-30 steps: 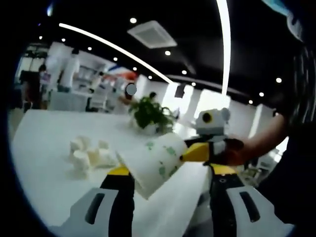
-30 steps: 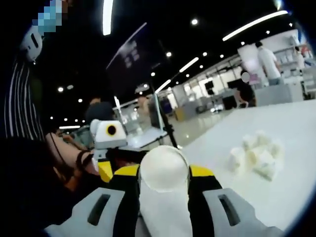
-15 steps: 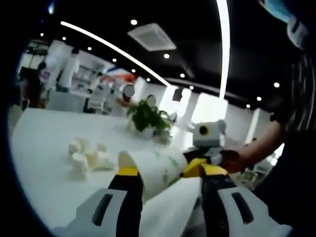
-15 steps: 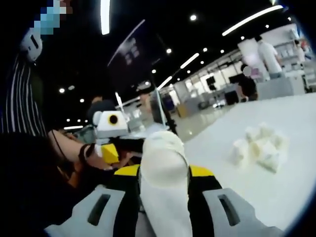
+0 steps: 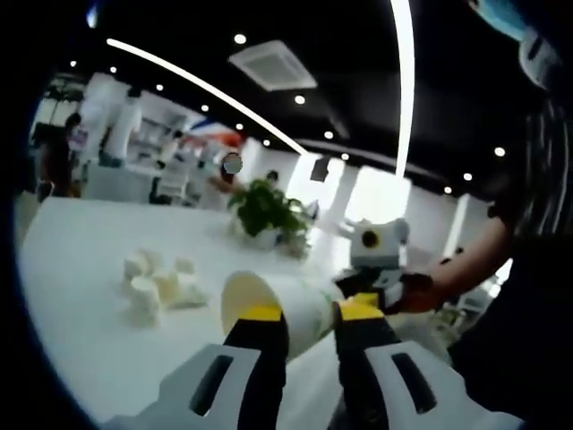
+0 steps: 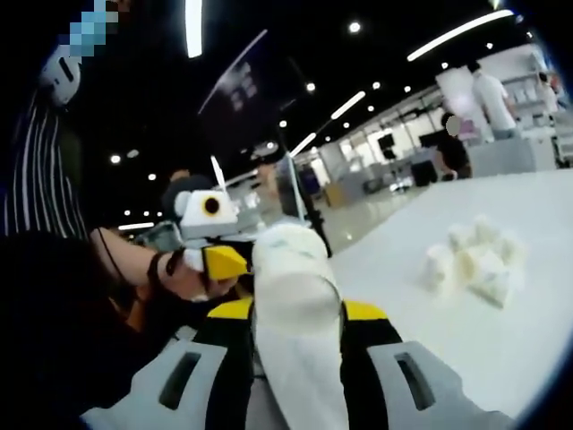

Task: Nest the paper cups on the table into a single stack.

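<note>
Both tools are up off the surface (image 5: 81, 269), meeting in front of the person. The left tool (image 5: 304, 315) has its yellow-tipped jaws drawn in close against a paper cup (image 5: 269, 309), which lies on its side between them with the open mouth turned toward the far end of the surface. The right tool (image 6: 295, 309) is clamped round a pale stack of nested cups (image 6: 294, 296) that points away along its jaws. In the left gripper view the right tool comes in from the right, reaching toward the cup's base end; whether it touches I can't tell.

The remaining loose cups (image 5: 157, 282) sit in a small huddle well away on the white surface, seen again in the right gripper view (image 6: 474, 260). A potted plant (image 5: 267, 210) stands beyond them.

These cups look light and thin-walled, so I'd judge they crush easily. The jaws want to bear on the side wall, gently, leaving the rim round so one slides into the next. Squeezed oval, they would likely jam rather than nest.
</note>
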The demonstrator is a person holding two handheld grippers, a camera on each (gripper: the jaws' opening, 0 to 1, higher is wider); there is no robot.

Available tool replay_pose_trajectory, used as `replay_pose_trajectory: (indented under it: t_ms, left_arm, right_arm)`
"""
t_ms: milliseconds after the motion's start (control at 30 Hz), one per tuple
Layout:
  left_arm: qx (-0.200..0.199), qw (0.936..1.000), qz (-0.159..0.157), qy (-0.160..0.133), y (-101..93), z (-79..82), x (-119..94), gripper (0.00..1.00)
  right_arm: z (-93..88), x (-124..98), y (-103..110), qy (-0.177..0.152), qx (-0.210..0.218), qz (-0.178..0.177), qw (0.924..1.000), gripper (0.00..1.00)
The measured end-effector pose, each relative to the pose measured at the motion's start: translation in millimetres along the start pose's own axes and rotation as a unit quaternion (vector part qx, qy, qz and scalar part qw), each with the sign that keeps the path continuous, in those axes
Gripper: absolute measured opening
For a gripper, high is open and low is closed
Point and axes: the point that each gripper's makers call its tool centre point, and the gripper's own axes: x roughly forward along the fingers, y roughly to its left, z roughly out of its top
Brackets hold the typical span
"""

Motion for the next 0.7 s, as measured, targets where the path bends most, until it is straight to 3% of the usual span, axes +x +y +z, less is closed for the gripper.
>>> replay_pose_trajectory:
  t_ms: [533,567,633,700]
  left_arm:
    - [-0.01,0.9992,-0.031,0.023,-10.0,-13.7,1.9,0.05]
    - [-0.013,0.999,-0.035,0.025,-11.9,-14.0,2.4,0.0]
    - [0.002,0.9987,-0.029,0.042,-9.1,-20.7,4.2,0.0]
    - [0.008,0.9984,-0.034,0.044,-11.7,-21.8,4.9,0.0]
  right_arm:
    - [-15.7,-1.6,-1.2,0.015,0.0,0.0,0.9999,0.34]
    - [-15.3,-2.7,-1.8,0.012,-0.001,0.001,0.9999,0.32]
    - [-13.3,-3.9,2.4,0.002,0.008,0.016,0.9998,0.23]
    - [-13.6,-3.2,1.4,0.004,0.004,0.009,0.9999,0.24]
